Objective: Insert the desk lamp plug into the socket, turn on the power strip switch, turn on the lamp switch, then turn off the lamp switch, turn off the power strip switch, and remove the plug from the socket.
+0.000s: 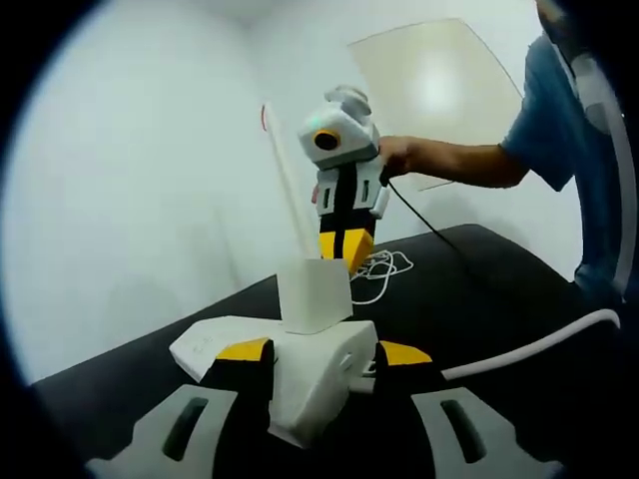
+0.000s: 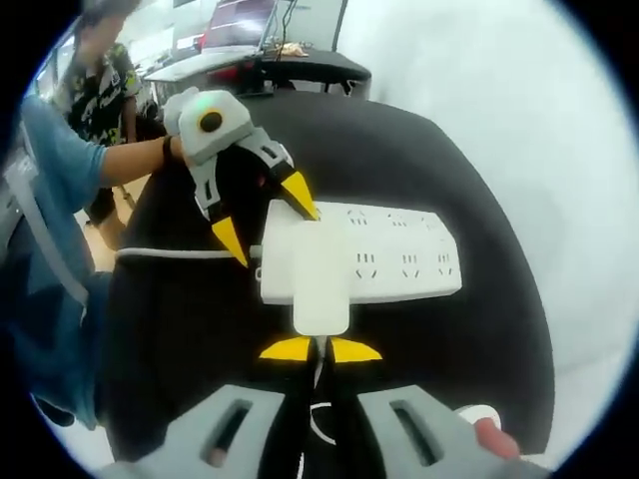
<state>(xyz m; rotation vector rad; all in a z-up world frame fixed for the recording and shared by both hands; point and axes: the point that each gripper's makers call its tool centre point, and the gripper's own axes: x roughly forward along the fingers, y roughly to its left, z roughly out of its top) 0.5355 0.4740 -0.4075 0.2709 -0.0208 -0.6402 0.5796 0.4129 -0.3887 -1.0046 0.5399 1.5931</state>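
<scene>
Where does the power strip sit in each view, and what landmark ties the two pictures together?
Left gripper view: the power strip lies low centre, between that view's own jaws.
Right gripper view: it lies across the middle, sockets facing up.
Shared landmark: the white block standing at the strip, just below centre in the right gripper view.

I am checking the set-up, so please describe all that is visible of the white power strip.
The power strip is a long, white, flat block of plastic-looking material, lying flat on the black table. Its top carries rows of sockets. At one end the white lamp base stands on or against it. The left gripper, open, straddles that end's corner; the right gripper hovers close before the lamp base. Its switch is not discernible.
</scene>
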